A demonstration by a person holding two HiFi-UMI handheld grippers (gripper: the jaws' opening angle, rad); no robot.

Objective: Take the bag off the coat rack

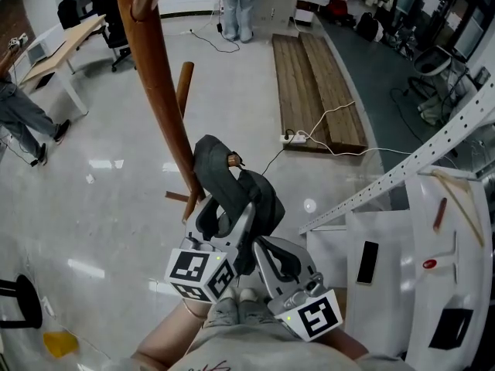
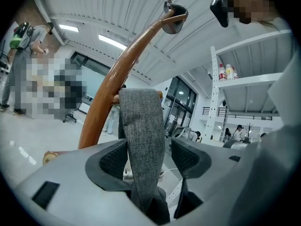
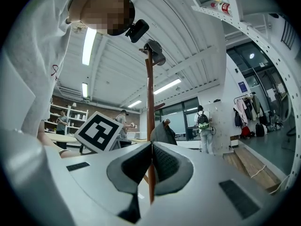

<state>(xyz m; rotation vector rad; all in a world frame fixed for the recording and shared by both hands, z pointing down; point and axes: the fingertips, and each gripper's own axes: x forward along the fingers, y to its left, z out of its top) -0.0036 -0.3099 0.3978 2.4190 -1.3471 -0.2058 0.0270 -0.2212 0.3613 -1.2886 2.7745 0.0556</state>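
- The bag [image 1: 249,195] hangs on the coat rack [image 1: 158,76]. Its strap [image 2: 140,131] is looped over a small peg [image 1: 232,161] that sticks out of the rack — that loop is what keeps it up.
- The left gripper [image 2: 150,160] reaches level toward the coat rack. Its jaws stand wide apart, and the strap runs down between them.
- The pads [image 2: 115,161] do not squeeze the strap. One pad is close to it, and there is a gap at the other. I think the gripper is put there so it can close on the strap and lift it off the peg.
- The right gripper [image 3: 151,163] is just beside the left one, a bit farther from the coat rack. Its jaws are pressed together with nothing in them. I think it waits because one gripper is enough for the strap.
- The bag has not come off the coat rack yet, so the job looks to be only at its start.
- The coat rack is smooth, shiny brown wood. It bends in a long curve and looks hard and slippery.
- The strap is a flat grey band of rough woven cloth — soft and floppy, so it will likely sag once it leaves the peg.
- The bag is dark, soft and lumpy, and it is bunched up against the coat rack.
- The grippers are smooth grey plastic. The black bumpy pads inside the jaws should help hold the cloth.
- The floor [image 1: 116,176] under the coat rack is pale and shiny.
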